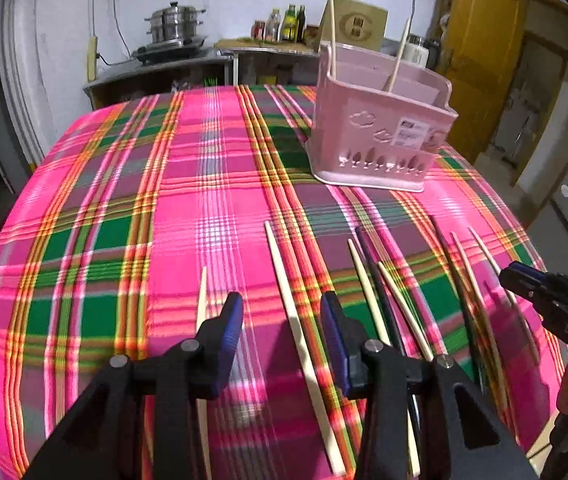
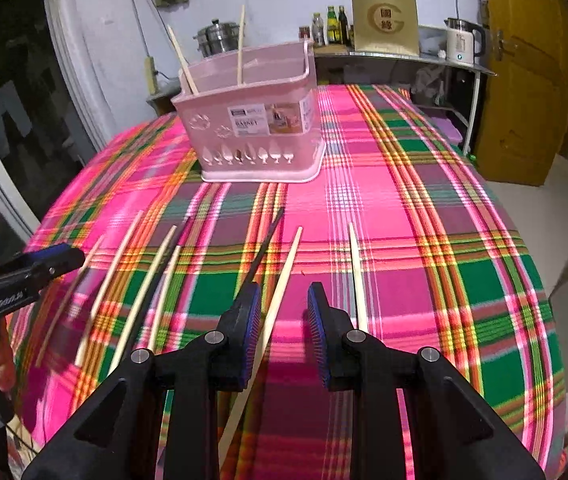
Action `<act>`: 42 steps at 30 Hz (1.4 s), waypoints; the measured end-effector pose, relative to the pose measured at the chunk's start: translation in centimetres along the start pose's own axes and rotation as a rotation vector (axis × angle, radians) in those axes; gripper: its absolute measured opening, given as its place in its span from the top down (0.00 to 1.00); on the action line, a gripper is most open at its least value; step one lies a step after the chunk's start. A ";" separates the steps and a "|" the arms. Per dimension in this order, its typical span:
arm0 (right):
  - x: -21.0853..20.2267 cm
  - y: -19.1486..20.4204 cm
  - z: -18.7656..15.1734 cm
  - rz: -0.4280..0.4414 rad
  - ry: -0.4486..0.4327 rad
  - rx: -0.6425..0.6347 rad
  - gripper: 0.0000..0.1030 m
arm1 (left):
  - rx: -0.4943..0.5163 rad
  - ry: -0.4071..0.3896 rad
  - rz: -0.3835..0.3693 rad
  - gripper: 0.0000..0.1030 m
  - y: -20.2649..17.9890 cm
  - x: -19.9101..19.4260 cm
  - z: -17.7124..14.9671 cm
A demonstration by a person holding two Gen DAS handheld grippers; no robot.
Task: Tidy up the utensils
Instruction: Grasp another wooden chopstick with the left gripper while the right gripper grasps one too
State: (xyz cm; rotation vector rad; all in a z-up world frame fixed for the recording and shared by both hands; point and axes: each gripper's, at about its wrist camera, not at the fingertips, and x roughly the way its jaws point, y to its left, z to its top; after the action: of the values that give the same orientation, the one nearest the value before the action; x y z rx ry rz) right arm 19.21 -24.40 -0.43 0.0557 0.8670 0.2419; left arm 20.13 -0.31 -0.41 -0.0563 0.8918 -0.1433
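A pink utensil basket (image 1: 379,136) (image 2: 252,120) stands on the plaid tablecloth with two pale chopsticks (image 1: 332,36) upright in it. Several pale and black chopsticks lie loose on the near part of the cloth. My left gripper (image 1: 282,320) is open just above the cloth, and one pale chopstick (image 1: 284,272) runs between its fingers without touching the pads. My right gripper (image 2: 284,308) is also open and low. A pale chopstick (image 2: 289,256) passes between its fingers close to the left pad, and a black chopstick (image 2: 268,240) ends at that finger.
Another pale chopstick (image 2: 357,280) lies just right of the right gripper, and one (image 1: 202,300) lies left of the left gripper. The table (image 2: 483,280) drops off at the sides. Behind it stand a counter with a steamer pot (image 1: 174,24), bottles (image 1: 289,24) and a kettle (image 2: 461,40).
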 end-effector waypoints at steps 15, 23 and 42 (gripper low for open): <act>5.2 0.2 3.0 -0.057 0.106 -0.014 0.80 | 0.016 0.104 0.047 0.66 -0.4 5.7 3.2; 6.2 0.8 3.7 -0.100 0.126 -0.043 0.86 | 0.048 0.113 0.078 0.69 -0.9 6.7 3.6; 4.3 1.0 5.0 -0.050 0.078 -0.039 0.96 | 0.059 0.083 0.025 0.94 -2.1 4.4 5.0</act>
State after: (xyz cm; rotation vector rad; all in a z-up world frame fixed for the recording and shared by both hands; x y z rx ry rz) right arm 25.47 -22.14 -0.28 -0.0121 0.9395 0.2157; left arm 26.51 -3.10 -0.48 0.0161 0.9705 -0.1492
